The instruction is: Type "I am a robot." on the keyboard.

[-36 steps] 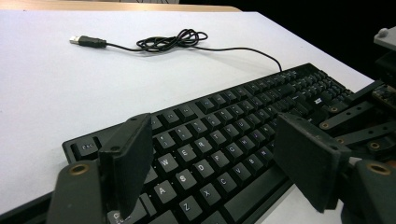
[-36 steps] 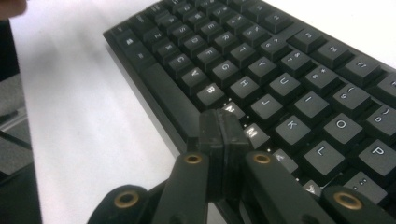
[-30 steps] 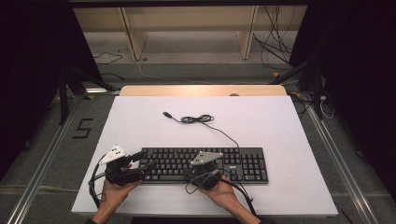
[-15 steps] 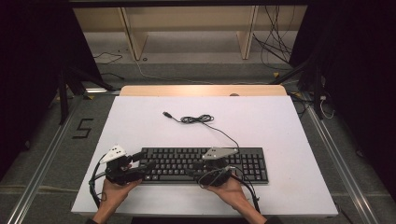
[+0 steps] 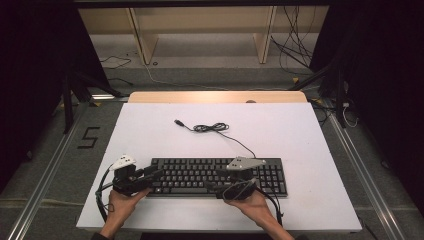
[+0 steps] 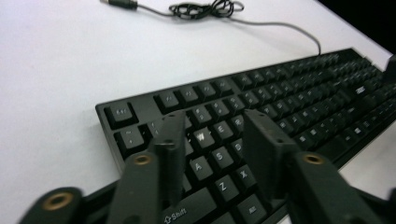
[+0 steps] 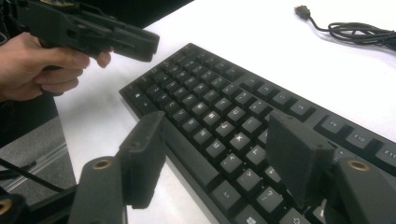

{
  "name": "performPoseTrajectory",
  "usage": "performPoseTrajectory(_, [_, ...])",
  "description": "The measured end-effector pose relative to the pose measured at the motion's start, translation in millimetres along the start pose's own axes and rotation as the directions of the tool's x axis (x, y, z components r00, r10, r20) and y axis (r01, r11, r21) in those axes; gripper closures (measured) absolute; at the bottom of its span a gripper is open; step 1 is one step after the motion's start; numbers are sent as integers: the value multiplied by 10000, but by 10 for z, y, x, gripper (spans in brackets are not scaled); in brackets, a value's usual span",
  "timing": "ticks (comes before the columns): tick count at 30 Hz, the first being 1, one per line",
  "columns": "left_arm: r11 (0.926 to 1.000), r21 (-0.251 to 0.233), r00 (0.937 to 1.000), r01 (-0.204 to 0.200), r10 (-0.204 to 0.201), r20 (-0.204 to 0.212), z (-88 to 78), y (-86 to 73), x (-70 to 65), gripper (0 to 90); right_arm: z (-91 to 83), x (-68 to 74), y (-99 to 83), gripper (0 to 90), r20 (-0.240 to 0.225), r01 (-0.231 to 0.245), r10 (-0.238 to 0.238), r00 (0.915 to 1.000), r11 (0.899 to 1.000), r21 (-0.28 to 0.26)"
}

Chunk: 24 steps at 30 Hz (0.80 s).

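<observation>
A black keyboard [image 5: 215, 175] lies flat near the front of the white table [image 5: 280, 135], its cable [image 5: 210, 128] coiled behind it and ending in a loose USB plug [image 5: 177, 122]. My left gripper [image 5: 158, 174] hovers over the keyboard's left end. Its jaws have just been closing and stand apart above the letter keys [image 6: 205, 135], pressing on nothing. My right gripper [image 5: 211, 186] points left along the keyboard's front edge. Its jaws have just been opening and stand wide, with the front edge [image 7: 187, 149] between them, untouched. The left gripper [image 7: 140, 43] also shows in the right gripper view.
A wooden strip [image 5: 215, 96] runs along the table's far edge, with shelving and loose cables on the floor behind it. Metal rails [image 5: 60, 165] flank the table. White table surface lies open beyond the keyboard and to its right.
My right gripper has shifted to the right along the keyboard's front edge and lifted a little. The left hand has stayed in place, and the keyboard has not moved.
</observation>
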State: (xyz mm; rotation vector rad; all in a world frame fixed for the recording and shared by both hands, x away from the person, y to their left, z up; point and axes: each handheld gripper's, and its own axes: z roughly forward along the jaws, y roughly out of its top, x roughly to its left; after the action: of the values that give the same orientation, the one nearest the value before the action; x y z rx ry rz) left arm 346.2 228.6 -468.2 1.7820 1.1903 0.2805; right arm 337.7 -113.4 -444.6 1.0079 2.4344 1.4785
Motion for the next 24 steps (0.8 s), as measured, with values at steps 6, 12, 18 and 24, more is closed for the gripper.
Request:
performPoseTrajectory(6, [9986,478,9997,-223,226,-63,72,-11,-6,748,-51,-4,-8,348,43,-64,64,10000,9999,-129])
performPoseTrajectory(12, [9958,823,9991,-396,405,-84,116,-19,-18,826,-90,5,-13,336,47,-63,64,10000,9998,-208])
performPoseTrajectory(18, [9940,1003,9988,-441,459,-159,153,-27,-30,865,-114,16,-23,325,53,-41,42,10000,9997,-252])
performPoseTrajectory(24, [9918,1183,9983,-475,511,-271,188,-31,-24,877,-124,19,-28,315,60,-45,47,10000,9995,-308])
